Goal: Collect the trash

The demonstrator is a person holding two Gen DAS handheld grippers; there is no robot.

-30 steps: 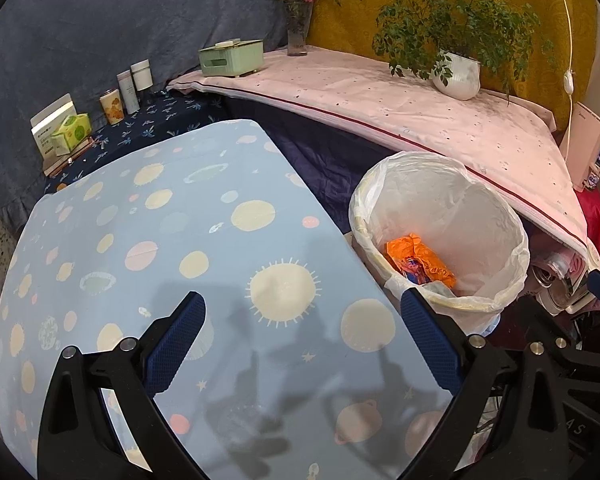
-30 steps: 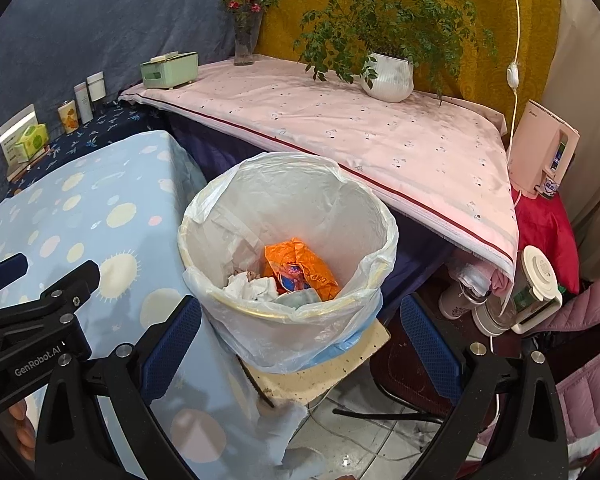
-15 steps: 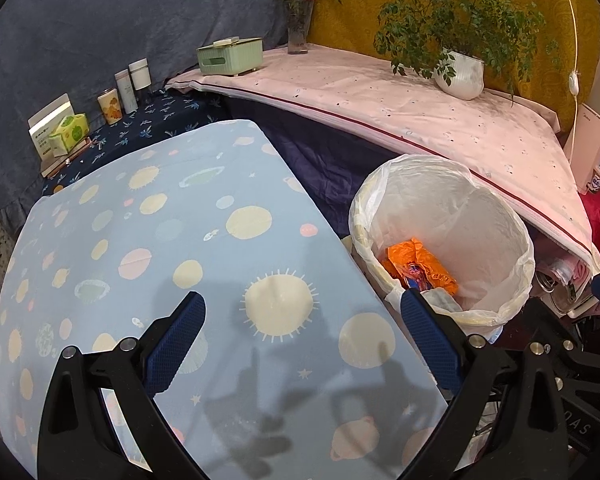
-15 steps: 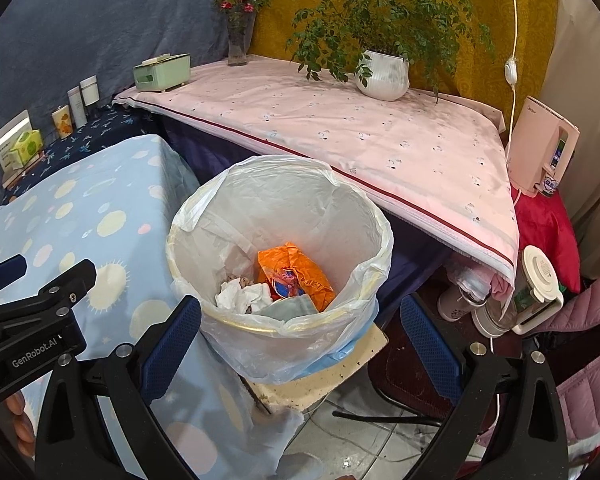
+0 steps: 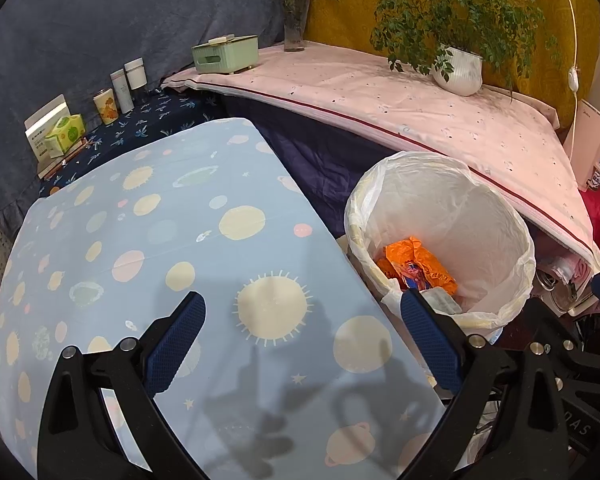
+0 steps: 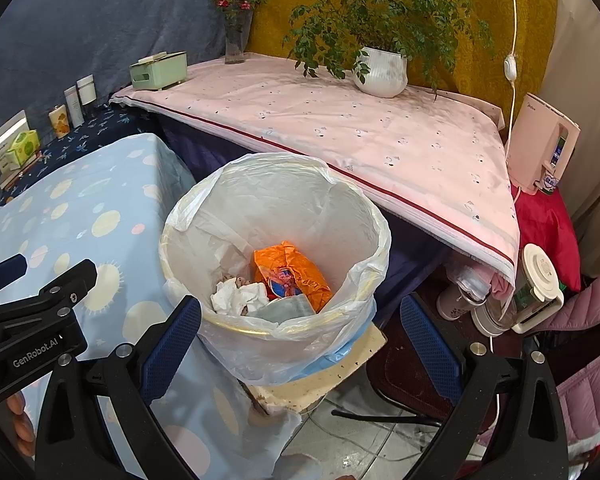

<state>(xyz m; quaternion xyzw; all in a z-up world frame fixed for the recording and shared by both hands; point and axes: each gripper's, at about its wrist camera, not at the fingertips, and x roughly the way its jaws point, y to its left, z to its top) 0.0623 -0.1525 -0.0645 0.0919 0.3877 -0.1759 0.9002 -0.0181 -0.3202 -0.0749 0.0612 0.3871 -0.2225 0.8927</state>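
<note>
Compared with one second ago, both cameras have drawn back and slightly upward: the trash bin (image 6: 276, 264) sits lower and smaller in the right wrist view, and more of the blue planet-print tablecloth (image 5: 148, 232) shows in the left wrist view.

We hold the left gripper (image 5: 300, 344) over the tablecloth with its fingers spread wide and nothing between them. We hold the right gripper (image 6: 300, 344) above the near rim of the bin, likewise spread and empty.

Task status: the tablecloth shows no loose trash in either view. We judge collection largely done, with nothing further to pick up visible from here.

The bin stands just beside the table's edge, on a pale board. It is lined with a thin translucent white bag folded over the rim. Inside lie a crumpled orange wrapper (image 6: 296, 272), a wad of white tissue (image 6: 238, 294) and a grey flat piece (image 6: 284, 308), all touching at the bottom.
</note>
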